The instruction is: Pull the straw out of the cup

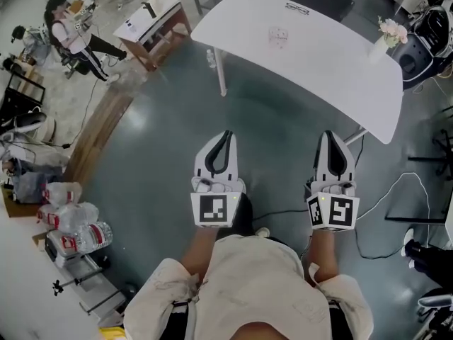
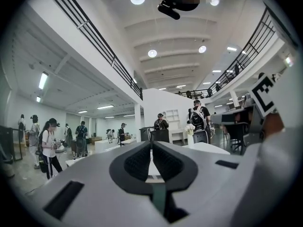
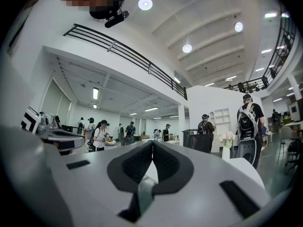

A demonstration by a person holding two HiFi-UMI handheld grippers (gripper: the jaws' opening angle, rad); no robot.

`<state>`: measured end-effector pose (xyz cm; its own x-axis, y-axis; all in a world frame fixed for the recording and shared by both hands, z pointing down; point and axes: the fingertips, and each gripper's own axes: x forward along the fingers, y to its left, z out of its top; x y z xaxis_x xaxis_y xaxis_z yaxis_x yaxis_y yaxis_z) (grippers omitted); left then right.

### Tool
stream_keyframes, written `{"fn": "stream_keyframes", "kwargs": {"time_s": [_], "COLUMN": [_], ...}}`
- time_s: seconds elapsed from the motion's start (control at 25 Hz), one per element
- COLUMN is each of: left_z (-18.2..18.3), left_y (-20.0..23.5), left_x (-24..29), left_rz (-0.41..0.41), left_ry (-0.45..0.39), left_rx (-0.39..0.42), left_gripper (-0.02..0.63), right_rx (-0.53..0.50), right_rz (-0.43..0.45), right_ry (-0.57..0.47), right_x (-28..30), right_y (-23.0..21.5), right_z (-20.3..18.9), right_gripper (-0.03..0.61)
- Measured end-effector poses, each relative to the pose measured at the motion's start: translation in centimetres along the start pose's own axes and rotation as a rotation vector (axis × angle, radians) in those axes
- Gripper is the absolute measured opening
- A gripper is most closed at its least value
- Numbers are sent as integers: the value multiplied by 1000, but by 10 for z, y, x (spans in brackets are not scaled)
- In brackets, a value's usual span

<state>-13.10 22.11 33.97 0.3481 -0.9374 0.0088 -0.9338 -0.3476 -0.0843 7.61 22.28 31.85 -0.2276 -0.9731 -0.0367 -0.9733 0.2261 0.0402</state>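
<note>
Head view: left gripper point(image 1: 226, 137) and right gripper point(image 1: 331, 134) were held side by side in front of the person, apart from each other, both pointing level toward the white table point(image 1: 318, 69). Left gripper view: the jaws of the left gripper point(image 2: 151, 144) were closed tip to tip, dark pads meeting, with nothing between them. Right gripper view: the right gripper point(image 3: 152, 144) was the same, with jaws fully together and empty. Each marker cube point(image 1: 217, 209) sat at the rear of its gripper, nearest the person's body. The cup point(image 1: 277, 37) stood on the table well ahead of both grippers. It lay roughly between their two lines of aim, ahead and to the right of the left gripper and ahead and to the left of the right one. It looked clear with a faint pinkish print, and was too small to tell the straw. Neither gripper was near it, and bare floor lay between the jaw tips and the near edge of the table. A vase of flowers point(image 1: 388, 35) stood at the table end, ahead and to the right of the right gripper. A cable point(image 1: 396, 197) ran on the floor just right of the right gripper. Packs of bottled water point(image 1: 74, 222) lay well to the left of the left gripper.
</note>
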Motion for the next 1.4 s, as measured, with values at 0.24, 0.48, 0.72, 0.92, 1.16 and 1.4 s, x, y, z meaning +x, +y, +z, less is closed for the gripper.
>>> {"fn": "stream_keyframes", "kwargs": {"time_s": [0.24,0.48,0.72,0.92,1.16,1.4], "left_z": [-9,-1,13,23,27,35], "left_y": [53,115,148,157,155,147], "left_x": [55,106,145,166,192,229], "left_rz": [-13,-14,-45,-71,-89,-95], "left_ry": [0,-21,-58,-87,-95,-100], "left_rx": [-24,-40,-38,-42,-40,6], "left_gripper": [15,15,15,15,15,15], "right_rx": [-7,-30,-52,-62,-55,-48], "right_rz": [3,10,-23,-61,-84,-75], "right_ry": [31,19,-10,-9,-30,-32], "right_x": [78,157,199,214,231,263], "right_y": [20,45,51,44,27,-1], "right_z": [-7,9,23,27,26,25], "right_gripper": [3,3,3,3,3,3]}}
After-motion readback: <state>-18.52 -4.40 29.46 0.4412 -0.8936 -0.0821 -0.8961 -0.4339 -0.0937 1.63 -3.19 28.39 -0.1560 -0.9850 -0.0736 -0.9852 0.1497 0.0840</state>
